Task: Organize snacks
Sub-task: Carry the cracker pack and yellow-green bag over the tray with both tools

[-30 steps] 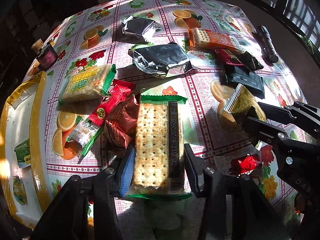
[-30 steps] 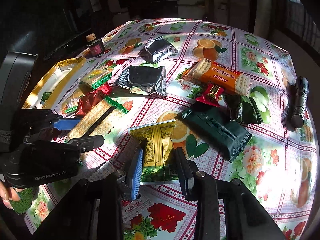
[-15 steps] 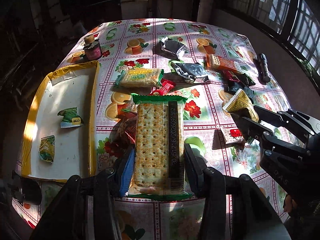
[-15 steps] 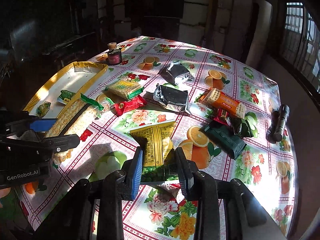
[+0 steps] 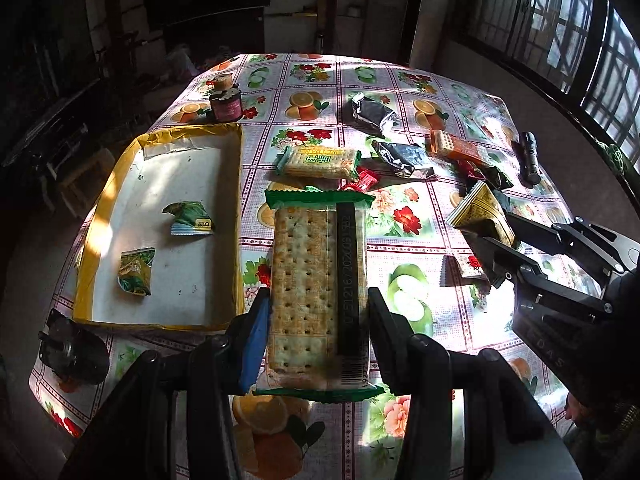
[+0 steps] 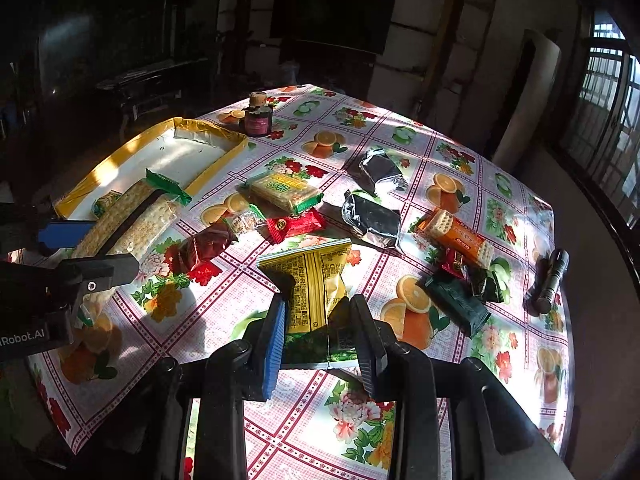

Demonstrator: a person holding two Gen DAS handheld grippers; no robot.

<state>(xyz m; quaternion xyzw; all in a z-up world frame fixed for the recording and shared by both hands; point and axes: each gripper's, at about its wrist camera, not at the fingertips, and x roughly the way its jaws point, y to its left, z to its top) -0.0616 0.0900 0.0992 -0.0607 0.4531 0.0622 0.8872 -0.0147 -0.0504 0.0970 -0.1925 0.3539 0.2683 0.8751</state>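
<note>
Aloft over a sunlit floral table (image 5: 400, 80), the left gripper (image 5: 316, 332) is clamped on a long cracker pack (image 5: 316, 272), its pads pressing the pack's two long sides near the barcode end, so the pack's long axis runs straight ahead of the fingers toward the far side of the table. Just to the pack's left in this view lies the yellow-rimmed tray (image 5: 240, 216), where two small green packets (image 5: 188, 220) already sit; its long side runs roughly parallel to the pack, so a sideways shift to the left looks like all that the drop would need (no turn of the wrist seems called for).

Further right, the right gripper (image 6: 320, 328) pinches the lower part of a yellow snack bag (image 6: 312, 280), held clear of the cloth with its top fanning out ahead of the fingers. From that side the tray (image 6: 224, 148) lies well off to the left, beyond the left gripper (image 6: 76, 248) and its crackers (image 6: 132, 220), which makes the left hand plainly the nearer of the two.

Loose snacks, among them an orange biscuit pack (image 6: 456, 236), remain strewn mid-table.
</note>
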